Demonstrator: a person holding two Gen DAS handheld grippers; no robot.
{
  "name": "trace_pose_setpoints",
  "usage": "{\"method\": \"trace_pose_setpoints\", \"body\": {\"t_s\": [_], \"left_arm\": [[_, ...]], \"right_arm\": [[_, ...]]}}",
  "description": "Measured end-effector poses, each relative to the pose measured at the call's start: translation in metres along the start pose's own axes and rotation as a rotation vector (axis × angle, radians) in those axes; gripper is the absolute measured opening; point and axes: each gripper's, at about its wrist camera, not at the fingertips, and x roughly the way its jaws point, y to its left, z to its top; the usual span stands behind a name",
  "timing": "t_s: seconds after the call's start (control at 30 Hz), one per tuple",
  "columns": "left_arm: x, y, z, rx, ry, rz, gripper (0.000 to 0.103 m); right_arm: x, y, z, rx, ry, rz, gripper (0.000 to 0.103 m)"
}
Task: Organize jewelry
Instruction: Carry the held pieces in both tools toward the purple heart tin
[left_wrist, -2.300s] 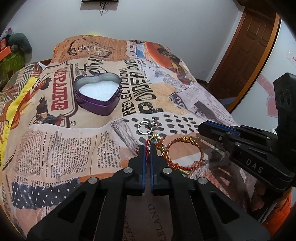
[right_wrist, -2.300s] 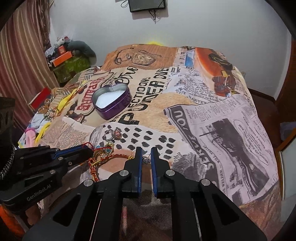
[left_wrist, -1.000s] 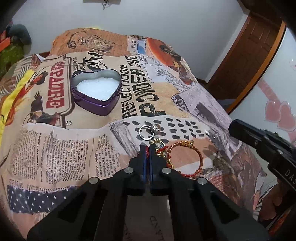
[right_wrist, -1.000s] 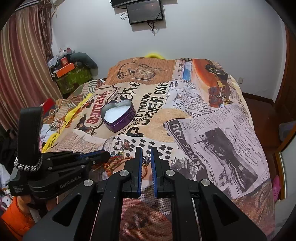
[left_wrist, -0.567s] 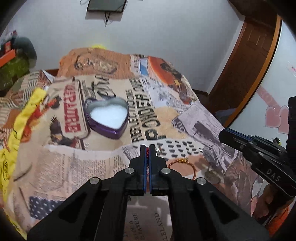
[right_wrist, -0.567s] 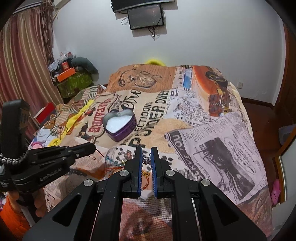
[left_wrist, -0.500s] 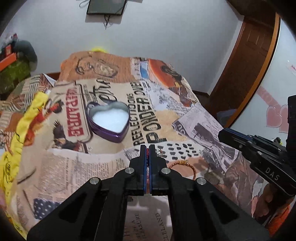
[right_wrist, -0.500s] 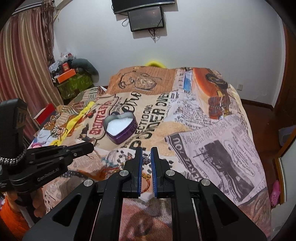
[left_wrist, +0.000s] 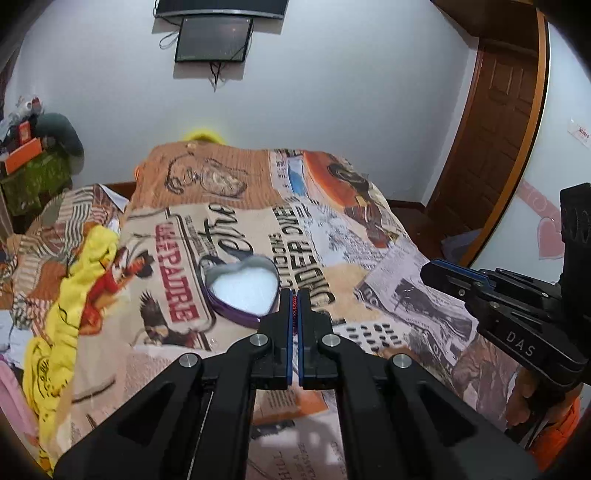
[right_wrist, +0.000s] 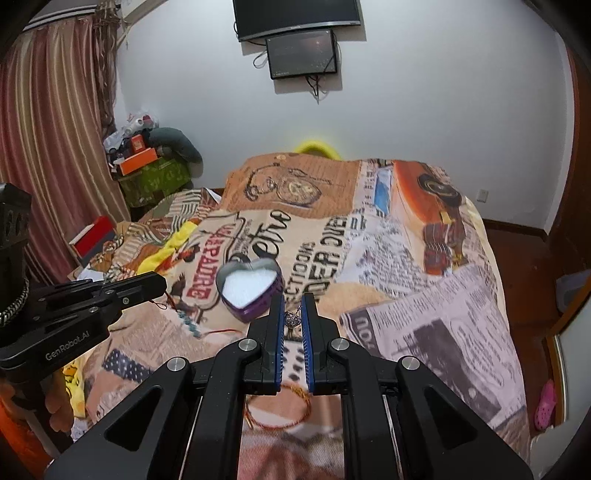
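Jewelry is split between the two grippers and the bed. The left gripper (left_wrist: 294, 301) has its jaws pressed together on a red cord bracelet (left_wrist: 294, 303), of which only a thin red strip shows between the blue pads; in the right wrist view a red thread with small beads (right_wrist: 186, 323) hangs from that gripper's tip above the bedspread (right_wrist: 424, 295). The right gripper (right_wrist: 292, 314) holds its jaws a narrow gap apart, with a small silver ring (right_wrist: 291, 318) seen between them; whether the pads actually pinch it or it lies on the cover behind, I cannot tell. A heart-shaped purple tin (right_wrist: 250, 290), open and lined with white padding, sits on the newspaper-print bedspread just beyond both sets of fingertips, slightly to their left. A second red and gold cord bangle (right_wrist: 277, 410) lies flat on the cover beneath the right gripper, partly hidden by its frame. Two dark screens (right_wrist: 301, 53) are mounted on the white wall past the head of the bed, and a brown wooden door (left_wrist: 491, 147) stands to the right
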Motion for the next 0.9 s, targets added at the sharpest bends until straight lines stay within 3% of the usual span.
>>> {"method": "trace_pose_setpoints", "body": {"t_s": [0.9], "left_arm": [[0.036,0.032,0.057,0.006,-0.069,0.044,0.000]], "right_arm": [[0.065,0.033,0.049,-0.089,-0.007,0.068,0.008]]}}
